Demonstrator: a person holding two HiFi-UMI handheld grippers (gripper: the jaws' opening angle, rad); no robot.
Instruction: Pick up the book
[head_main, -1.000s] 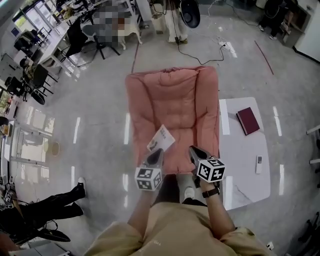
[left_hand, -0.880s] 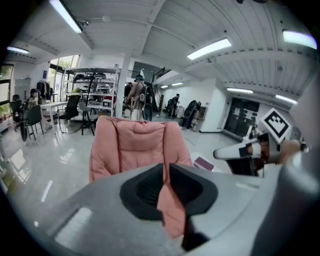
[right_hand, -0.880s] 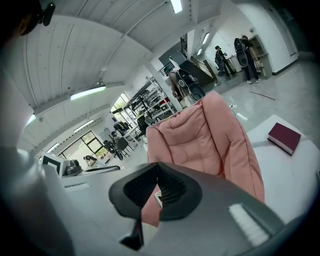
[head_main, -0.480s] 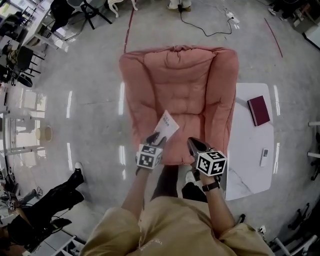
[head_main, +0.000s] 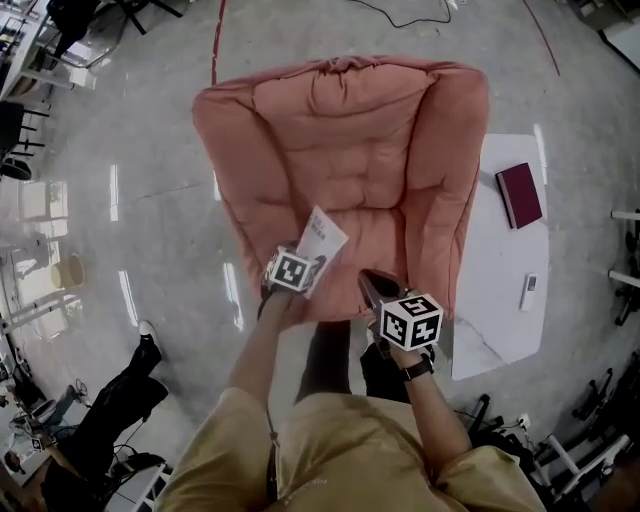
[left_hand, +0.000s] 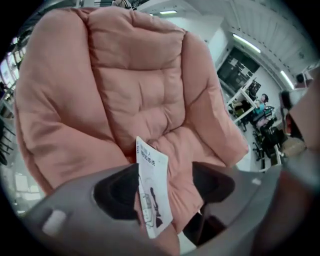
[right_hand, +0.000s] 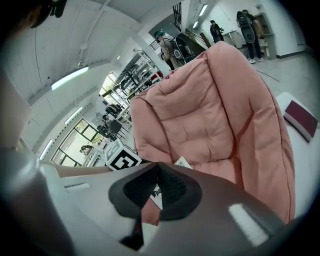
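Note:
A thin white booklet (head_main: 322, 236) stands on edge at the front of the pink armchair's seat (head_main: 350, 150). In the left gripper view the booklet (left_hand: 152, 195) leans by the left jaw, between jaws that are opening wide; the pads do not press it. My left gripper (head_main: 308, 258) points steeply down at the seat (left_hand: 140, 85). The right gripper (head_main: 372, 288) hovers at the seat's front edge, a little right of the booklet. Its jaws (right_hand: 157, 187) are shut with nothing in them. A maroon book (head_main: 520, 194) lies on the white side table (head_main: 500, 320).
The side table stands right of the armchair (right_hand: 215, 100) and also bears a small white remote (head_main: 529, 292); the maroon book (right_hand: 300, 119) shows there too. Someone's leg in black (head_main: 110, 410) stretches over the grey floor at lower left. Chairs and desks stand far back left.
Both grippers have come down toward the chair seat, the left one further and tipped more steeply. The left jaws, shut on the booklet before, now stand wide apart.

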